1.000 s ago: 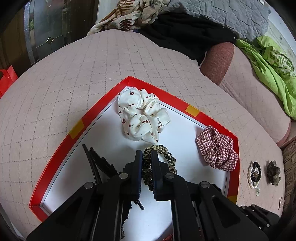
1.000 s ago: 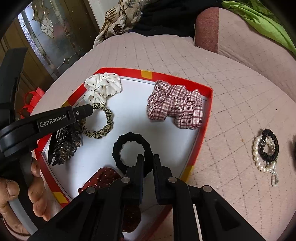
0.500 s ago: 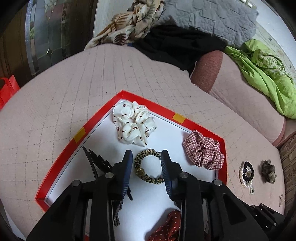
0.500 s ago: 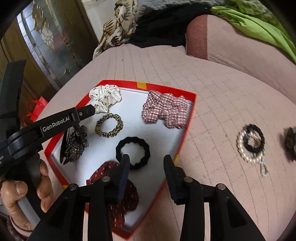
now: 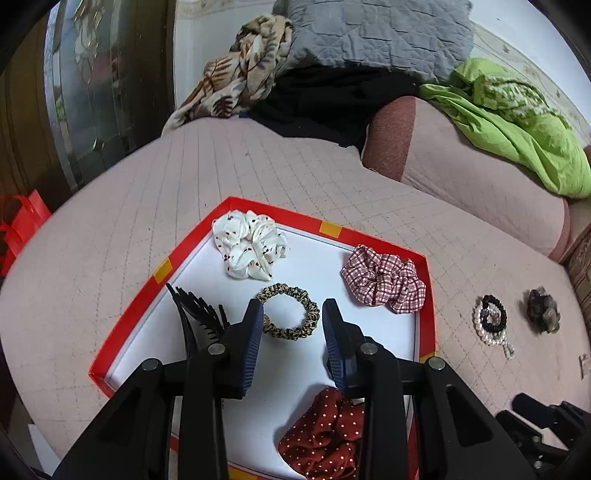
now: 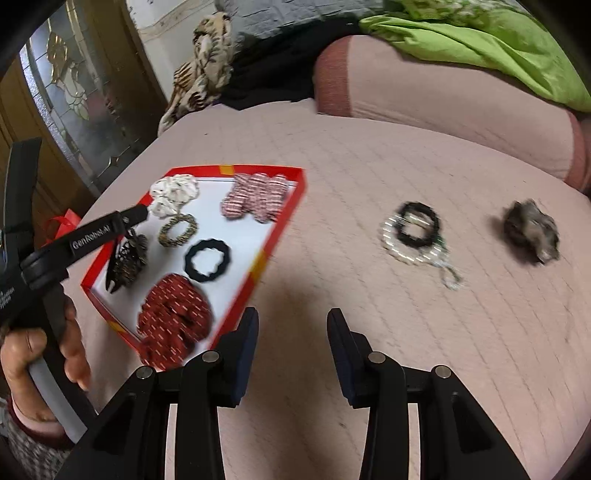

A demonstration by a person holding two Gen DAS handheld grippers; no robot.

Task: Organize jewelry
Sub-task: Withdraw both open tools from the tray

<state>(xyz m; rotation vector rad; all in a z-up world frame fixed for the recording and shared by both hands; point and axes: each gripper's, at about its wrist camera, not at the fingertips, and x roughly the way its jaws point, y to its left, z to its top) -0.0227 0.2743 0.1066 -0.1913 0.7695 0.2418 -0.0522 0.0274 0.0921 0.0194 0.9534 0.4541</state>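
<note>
A red-rimmed white tray (image 5: pixel 429 295) (image 6: pixel 280 225) lies on the pink quilted bed. In it are a white scrunchie (image 5: pixel 249 243), a leopard hair tie (image 5: pixel 288 316) (image 6: pixel 178 229), a plaid scrunchie (image 5: pixel 384 277), a black hair tie (image 6: pixel 207 260), a red dotted scrunchie (image 5: pixel 325 435) (image 6: pixel 173 317) and a black claw clip (image 5: pixel 195 317). My left gripper (image 5: pixel 290 317) is open and empty above the leopard tie. My right gripper (image 6: pixel 291 325) is open and empty over the quilt, right of the tray. A pearl and black bracelet bundle (image 6: pixel 415 232) (image 5: pixel 491 323) and a dark hair flower (image 6: pixel 532 230) (image 5: pixel 543 310) lie on the quilt.
A pink bolster (image 5: pixel 461 162), green cloth (image 5: pixel 517 122), grey quilted pillow (image 5: pixel 369 33) and patterned fabric (image 5: pixel 240 77) lie at the back. A red bag (image 5: pixel 22 221) and a glass door (image 5: pixel 92 92) are at the left.
Both grippers opened, letting go of the leopard tie and the black tie in the tray, then rose. The right gripper swung right, off the tray, toward the bracelets.
</note>
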